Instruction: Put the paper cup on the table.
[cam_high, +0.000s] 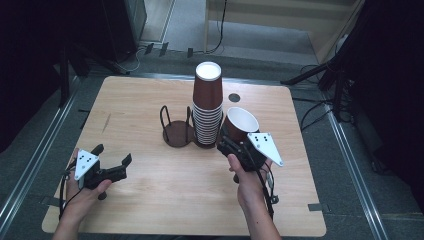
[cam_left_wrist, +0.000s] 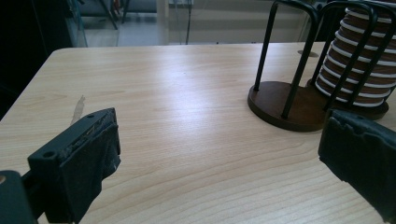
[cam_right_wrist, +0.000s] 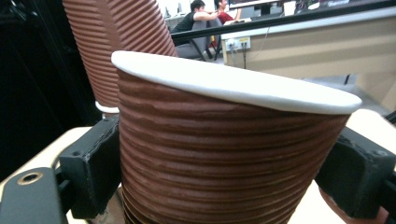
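Note:
A tall stack of brown ribbed paper cups (cam_high: 207, 107) stands in the right slot of a dark two-slot wire cup holder (cam_high: 176, 132) at mid-table. The holder's left slot is empty. My right gripper (cam_high: 233, 145) is shut on a single brown cup (cam_high: 239, 125), held tilted just right of the stack with its white mouth showing. In the right gripper view that cup (cam_right_wrist: 219, 154) sits between both pads, and the stack (cam_right_wrist: 116, 46) rises behind it. My left gripper (cam_high: 112, 154) hovers open and empty at the table's front left, facing the holder (cam_left_wrist: 285, 105) and the stack (cam_left_wrist: 355, 70).
The wooden table (cam_high: 140, 95) has a small dark round hole (cam_high: 234, 97) behind the held cup. Black stand legs and cables lie on the floor beyond the table's far and right edges.

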